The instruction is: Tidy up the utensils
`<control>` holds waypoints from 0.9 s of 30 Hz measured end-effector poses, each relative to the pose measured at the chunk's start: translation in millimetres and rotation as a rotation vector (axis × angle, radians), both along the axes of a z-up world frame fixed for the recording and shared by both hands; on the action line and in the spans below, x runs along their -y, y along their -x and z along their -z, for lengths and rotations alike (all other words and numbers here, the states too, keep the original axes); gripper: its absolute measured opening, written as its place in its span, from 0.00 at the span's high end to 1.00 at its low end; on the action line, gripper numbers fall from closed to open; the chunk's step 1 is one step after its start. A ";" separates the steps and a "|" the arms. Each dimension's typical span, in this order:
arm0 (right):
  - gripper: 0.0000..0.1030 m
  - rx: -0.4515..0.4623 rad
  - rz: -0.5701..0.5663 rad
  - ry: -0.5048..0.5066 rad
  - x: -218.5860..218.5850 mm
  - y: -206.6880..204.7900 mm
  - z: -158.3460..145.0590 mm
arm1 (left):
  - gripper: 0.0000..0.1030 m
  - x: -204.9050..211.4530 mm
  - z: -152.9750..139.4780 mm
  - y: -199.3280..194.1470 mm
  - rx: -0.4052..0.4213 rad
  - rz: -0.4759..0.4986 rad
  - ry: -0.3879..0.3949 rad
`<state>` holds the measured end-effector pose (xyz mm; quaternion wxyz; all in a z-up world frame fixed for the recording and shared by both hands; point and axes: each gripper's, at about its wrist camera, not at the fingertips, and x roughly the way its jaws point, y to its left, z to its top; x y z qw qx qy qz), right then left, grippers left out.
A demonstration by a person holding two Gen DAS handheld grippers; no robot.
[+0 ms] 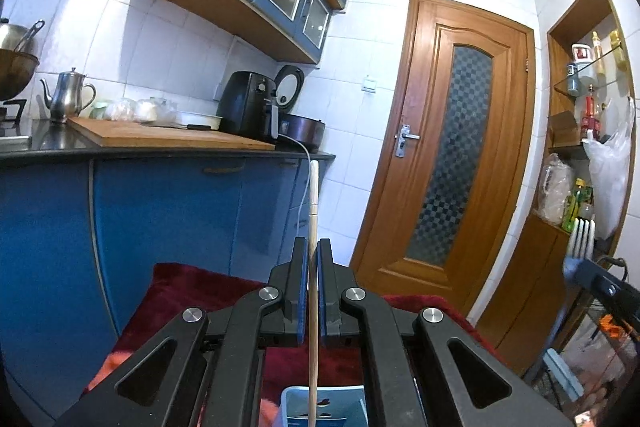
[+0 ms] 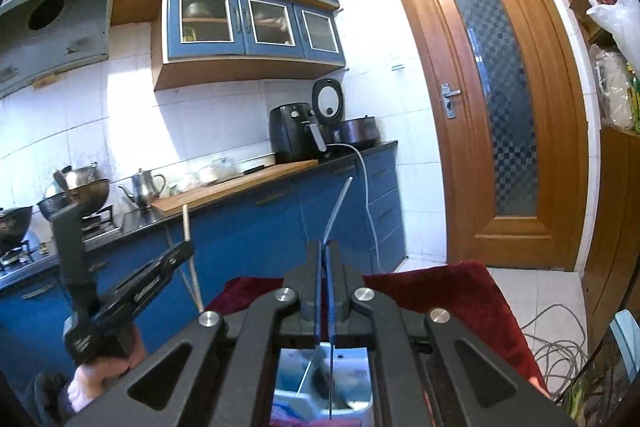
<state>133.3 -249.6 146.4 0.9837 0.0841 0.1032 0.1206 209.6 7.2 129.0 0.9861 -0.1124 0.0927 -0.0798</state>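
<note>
The left gripper [image 1: 313, 259] is clamped on a pale wooden chopstick [image 1: 314, 227], its blue pads [image 1: 303, 291] pressed against either side of the stick. The chopstick stands nearly upright: its upper end rises well above the fingertips, in front of the blue cabinet, and its lower end reaches down into a light blue container [image 1: 324, 407] that sits below the gripper on a dark red cloth [image 1: 180, 291]. To the right, the right gripper [image 2: 323, 259] is closed on a thin grey utensil handle [image 2: 338, 203], which curves up and to the right out of the fingertips, while the rest of it passes down between the pads toward the same container [image 2: 320, 375] underneath. In the left wrist view a white fork head [image 1: 584, 237] shows above that gripper at the far right edge.
</note>
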 end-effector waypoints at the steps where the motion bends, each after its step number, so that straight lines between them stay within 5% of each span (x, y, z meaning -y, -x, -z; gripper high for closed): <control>1: 0.97 0.003 0.006 0.006 -1.5 -3.5 2.3 | 0.96 -0.5 3.3 -1.1 0.000 -0.001 0.000; 17: 0.97 -0.082 0.004 0.131 -21.5 -34.1 51.4 | 0.96 7.5 42.7 -2.6 -0.029 0.016 -0.016; 27: 0.97 -0.145 -0.033 0.124 -24.8 -46.8 70.8 | 0.96 8.0 56.1 -8.3 -0.079 0.025 -0.010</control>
